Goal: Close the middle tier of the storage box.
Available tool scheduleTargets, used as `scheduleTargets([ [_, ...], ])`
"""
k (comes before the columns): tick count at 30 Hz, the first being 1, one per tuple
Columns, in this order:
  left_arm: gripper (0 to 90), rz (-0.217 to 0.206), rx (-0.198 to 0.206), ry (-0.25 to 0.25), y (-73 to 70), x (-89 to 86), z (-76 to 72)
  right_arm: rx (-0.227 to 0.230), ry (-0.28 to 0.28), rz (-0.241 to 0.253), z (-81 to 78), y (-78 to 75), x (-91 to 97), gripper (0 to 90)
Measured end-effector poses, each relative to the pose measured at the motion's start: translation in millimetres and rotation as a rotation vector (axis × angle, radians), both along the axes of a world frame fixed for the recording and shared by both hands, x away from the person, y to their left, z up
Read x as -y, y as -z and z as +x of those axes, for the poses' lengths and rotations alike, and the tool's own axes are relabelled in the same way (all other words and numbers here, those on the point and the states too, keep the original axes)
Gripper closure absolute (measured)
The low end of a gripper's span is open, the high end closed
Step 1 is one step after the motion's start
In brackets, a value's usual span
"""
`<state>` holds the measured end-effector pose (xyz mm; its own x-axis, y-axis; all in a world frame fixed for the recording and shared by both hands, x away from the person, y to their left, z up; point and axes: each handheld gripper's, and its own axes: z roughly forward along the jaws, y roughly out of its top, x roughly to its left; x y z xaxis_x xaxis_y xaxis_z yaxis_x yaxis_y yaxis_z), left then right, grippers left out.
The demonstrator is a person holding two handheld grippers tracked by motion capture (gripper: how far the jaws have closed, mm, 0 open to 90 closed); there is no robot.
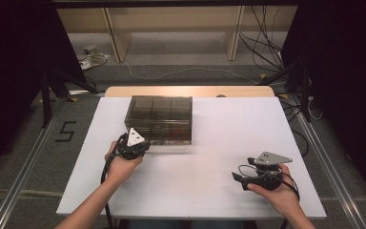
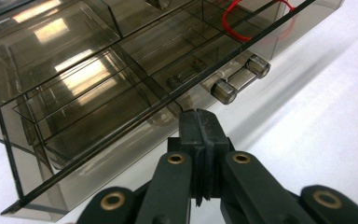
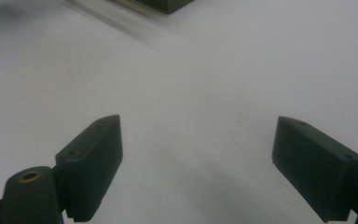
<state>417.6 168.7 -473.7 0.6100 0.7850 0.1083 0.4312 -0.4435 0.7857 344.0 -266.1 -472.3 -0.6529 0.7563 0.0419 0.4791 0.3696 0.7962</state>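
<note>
A smoky clear plastic drawer box [image 1: 159,118] stands on the white table [image 1: 209,143], left of centre. In the left gripper view its drawers [image 2: 98,88] and a clear bar handle [image 2: 240,79] show close up, with a red loop [image 2: 242,23] inside a far compartment. My left gripper [image 1: 140,145] sits at the box's front left corner. Its jaws are pressed together, tips [image 2: 198,123] right at the box's front edge, below and left of the handle, nothing visible between them. My right gripper [image 1: 238,178] hovers open over bare table at the front right, fingers [image 3: 93,154] wide apart.
The table's far edge meets a wooden strip [image 1: 190,90]. Cables [image 1: 267,52] and shelf legs stand on the floor beyond. A corner of the box [image 3: 168,4] shows at the top of the right gripper view.
</note>
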Motion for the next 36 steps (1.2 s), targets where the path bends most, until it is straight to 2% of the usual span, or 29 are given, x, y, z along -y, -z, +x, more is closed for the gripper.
scheduleTargets([
  [36,89.8,-0.001,0.004,-0.005,-2.1,-0.1,5.5,-0.002,0.001,0.002,0.3,0.3,-0.3,16.7],
])
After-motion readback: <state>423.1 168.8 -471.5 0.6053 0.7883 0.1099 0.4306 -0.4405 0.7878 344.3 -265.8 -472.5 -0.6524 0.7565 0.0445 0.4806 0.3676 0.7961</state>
